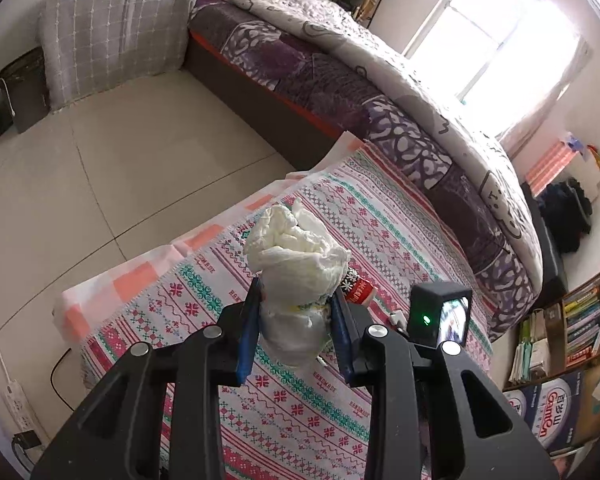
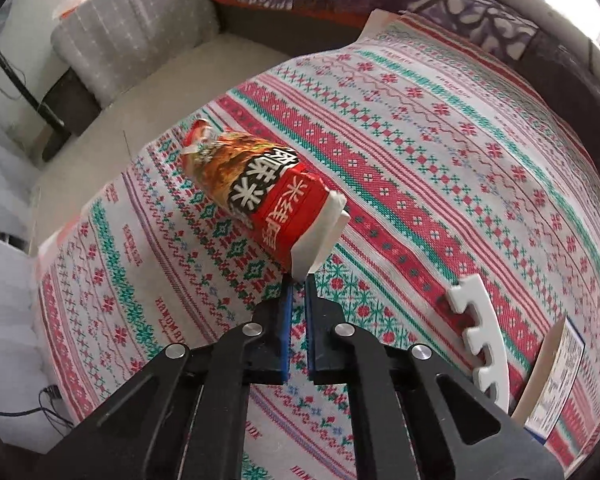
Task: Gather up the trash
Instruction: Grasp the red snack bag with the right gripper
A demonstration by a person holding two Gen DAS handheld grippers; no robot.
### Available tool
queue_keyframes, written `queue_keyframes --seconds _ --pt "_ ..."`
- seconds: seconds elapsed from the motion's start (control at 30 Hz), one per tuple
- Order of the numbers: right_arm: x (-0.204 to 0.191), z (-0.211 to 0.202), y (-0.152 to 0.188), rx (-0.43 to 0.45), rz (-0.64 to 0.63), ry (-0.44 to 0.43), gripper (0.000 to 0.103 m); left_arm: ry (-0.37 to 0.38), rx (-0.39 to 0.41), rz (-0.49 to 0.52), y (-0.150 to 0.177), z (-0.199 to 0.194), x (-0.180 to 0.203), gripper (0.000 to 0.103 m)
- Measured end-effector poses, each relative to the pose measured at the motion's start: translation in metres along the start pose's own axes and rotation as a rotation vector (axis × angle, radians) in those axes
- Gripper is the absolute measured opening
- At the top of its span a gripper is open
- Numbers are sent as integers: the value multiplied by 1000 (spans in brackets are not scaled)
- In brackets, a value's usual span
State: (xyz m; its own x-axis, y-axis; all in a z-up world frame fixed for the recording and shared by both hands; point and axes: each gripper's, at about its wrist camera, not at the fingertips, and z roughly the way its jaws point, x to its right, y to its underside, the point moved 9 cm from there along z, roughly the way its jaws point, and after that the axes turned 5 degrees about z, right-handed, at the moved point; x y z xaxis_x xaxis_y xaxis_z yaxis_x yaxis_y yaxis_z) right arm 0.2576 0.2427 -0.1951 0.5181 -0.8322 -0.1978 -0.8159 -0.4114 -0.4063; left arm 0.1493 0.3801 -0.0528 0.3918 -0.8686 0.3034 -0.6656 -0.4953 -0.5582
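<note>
- White and crumpled, the wad of tissue or diaper sits between the blue pads of the left gripper, whose jaws stand moderately apart and closed on its lower part, above the patterned cloth. Most of its bulk bulges beyond the fingertips, so I judge a quick swing could work it loose.
- Red noodle cup hangs tilted from the right gripper, whose jaws are nearly together, pinching only the white rim at its edge. That is a thin hold; the cup could pivot or slip out, and any leftovers might spill onto the cloth.
- White notched foam piece and a printed card lie on the counter to the right, not yet collected.
- With both grippers loaded, neither can catch a dropped item.
</note>
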Motion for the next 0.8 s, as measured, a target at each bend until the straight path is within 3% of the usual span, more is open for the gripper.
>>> queue_keyframes --seconds 0.2,0.27,0.3,0.33,0.6,0.67,0.8 --pt "-10 -28 24 38 -41 20 7 14 2 3 1 -4 3 32" --pt "-16 -29 26 28 -57 31 32 17 9 -1 0 -7 2 32" --pt "-17 -32 25 42 -70 58 53 20 10 -5 -1 -8 1 32" --pt "-17 -33 20 54 -83 77 62 24 9 -9 -1 -8 1 32" --pt "-27 -10 -8 32 -69 112 63 36 0 -26 -2 -8 -5 32" --pt "-28 -2 -8 11 -62 126 51 35 -1 -31 -3 -7 -7 32" --pt "-29 -3 -13 36 -20 107 38 28 5 -45 -4 -8 -13 32"
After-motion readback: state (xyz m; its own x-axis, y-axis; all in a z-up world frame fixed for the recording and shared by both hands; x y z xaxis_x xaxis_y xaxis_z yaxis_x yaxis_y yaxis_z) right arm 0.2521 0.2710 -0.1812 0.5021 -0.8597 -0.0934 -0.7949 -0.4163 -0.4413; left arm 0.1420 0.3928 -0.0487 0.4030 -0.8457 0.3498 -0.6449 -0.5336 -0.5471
